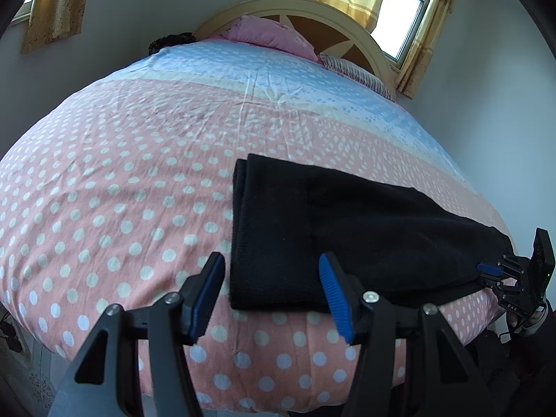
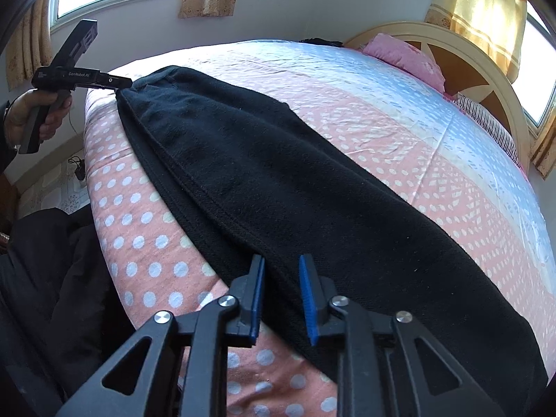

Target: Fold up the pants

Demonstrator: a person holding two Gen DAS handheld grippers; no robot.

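Note:
Black pants lie folded lengthwise along the near edge of the bed; they also fill the right wrist view. My left gripper is open, its blue pads astride the near left corner of the pants, just above the cloth. In the right wrist view the left gripper shows at the far end of the pants. My right gripper is open a little, its pads either side of the near hem seam. It shows in the left wrist view at the pants' right end.
The bed has a pink polka-dot and blue sheet. A pink pillow and a striped pillow lie by the headboard. Windows with yellow curtains are behind. Dark clothing lies below the bed's edge.

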